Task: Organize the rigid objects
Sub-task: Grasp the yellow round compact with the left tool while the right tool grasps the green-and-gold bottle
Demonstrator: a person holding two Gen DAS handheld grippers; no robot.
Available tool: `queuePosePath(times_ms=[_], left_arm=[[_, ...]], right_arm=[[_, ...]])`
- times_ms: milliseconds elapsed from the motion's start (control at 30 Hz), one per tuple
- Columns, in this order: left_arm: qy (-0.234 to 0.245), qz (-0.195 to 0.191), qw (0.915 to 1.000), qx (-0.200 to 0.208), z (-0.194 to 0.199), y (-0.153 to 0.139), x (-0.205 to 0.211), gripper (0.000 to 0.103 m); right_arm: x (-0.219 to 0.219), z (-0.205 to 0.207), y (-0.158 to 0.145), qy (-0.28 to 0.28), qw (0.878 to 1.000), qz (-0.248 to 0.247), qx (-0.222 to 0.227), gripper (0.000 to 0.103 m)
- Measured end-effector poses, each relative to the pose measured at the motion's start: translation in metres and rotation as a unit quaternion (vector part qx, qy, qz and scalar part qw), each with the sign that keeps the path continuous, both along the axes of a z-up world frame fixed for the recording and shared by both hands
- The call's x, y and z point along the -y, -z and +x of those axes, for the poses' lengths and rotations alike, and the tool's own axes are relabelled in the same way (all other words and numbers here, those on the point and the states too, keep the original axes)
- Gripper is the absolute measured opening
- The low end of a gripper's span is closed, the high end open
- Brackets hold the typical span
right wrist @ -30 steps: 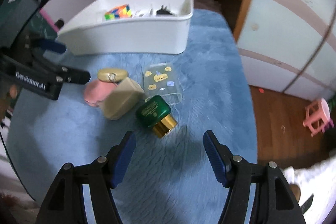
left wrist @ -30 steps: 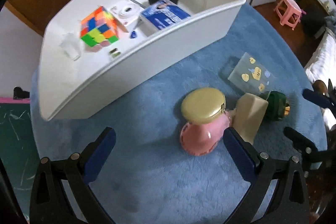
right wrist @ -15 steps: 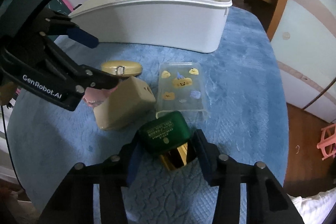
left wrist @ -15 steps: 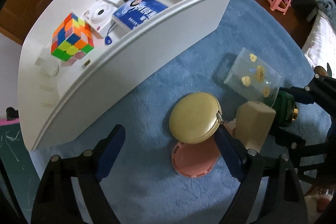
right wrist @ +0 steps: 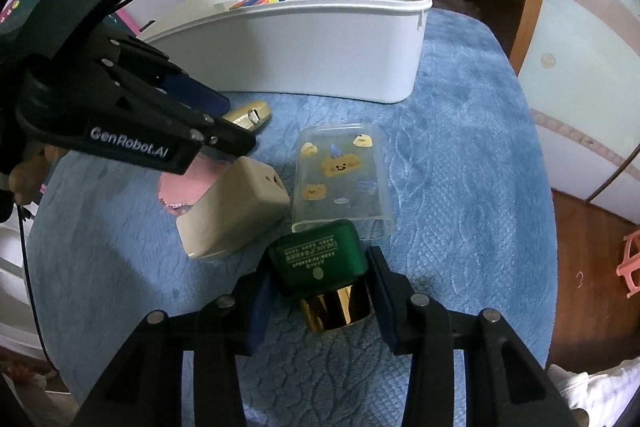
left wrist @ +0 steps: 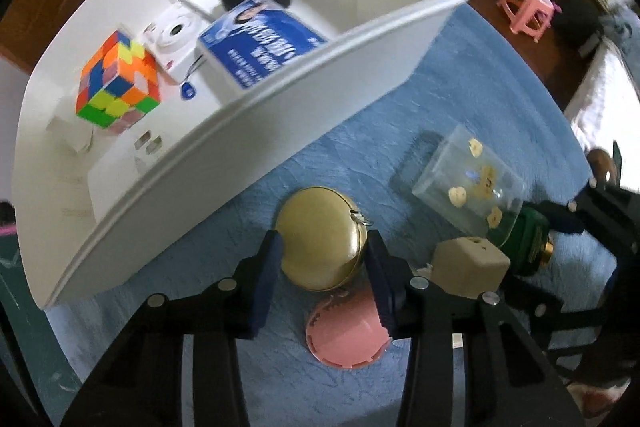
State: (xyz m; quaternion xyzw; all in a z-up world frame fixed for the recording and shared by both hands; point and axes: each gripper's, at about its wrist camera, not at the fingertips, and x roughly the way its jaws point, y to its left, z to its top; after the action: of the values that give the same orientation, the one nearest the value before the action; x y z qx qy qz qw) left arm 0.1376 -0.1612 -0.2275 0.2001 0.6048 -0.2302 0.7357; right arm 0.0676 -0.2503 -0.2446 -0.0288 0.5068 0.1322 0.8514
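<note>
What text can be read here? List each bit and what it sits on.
"GenRobot.AI": on the side of the left gripper.
White print on the green bottle: too small to read.
White print on the blue box in the bin: blurred, unreadable.
Phone case: cartoon stickers only, no words.

1. Both fisheye views were lit by soft, even indoor light, with black vignette corners.
2. Straight edges bowed strongly; the white plastic storage bin (left wrist: 280,131) curved like a boat hull.
3. The left wrist view showed motion blur, smearing the bin's rim and the pink plastic stool (left wrist: 528,7).
4. The right wrist view was sharper; the gold metallic cap (right wrist: 336,307) of the green bottle carried bright reflections.
5. Faint, diffuse shadows lay on the blue textured rug (right wrist: 460,227).
</note>
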Motion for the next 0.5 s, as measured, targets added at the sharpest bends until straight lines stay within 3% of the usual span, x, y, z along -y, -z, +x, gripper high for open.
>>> queuePosePath(times_ms=[267, 500], left_arm=[[-0.071, -0.041, 0.9966, 0.000, 0.006, -0.020, -0.030, 0.022], [-0.123, -0.036, 0.9917, -0.007, 0.001, -0.022, -0.069, 0.020]], right_arm=[[0.001, -0.006, -0.003, 0.016, 1.000, -0.003, -0.003, 0.043], [0.009, -0.016, -0.003, 0.022, 1.000, 0.004, -0.017, 0.043]])
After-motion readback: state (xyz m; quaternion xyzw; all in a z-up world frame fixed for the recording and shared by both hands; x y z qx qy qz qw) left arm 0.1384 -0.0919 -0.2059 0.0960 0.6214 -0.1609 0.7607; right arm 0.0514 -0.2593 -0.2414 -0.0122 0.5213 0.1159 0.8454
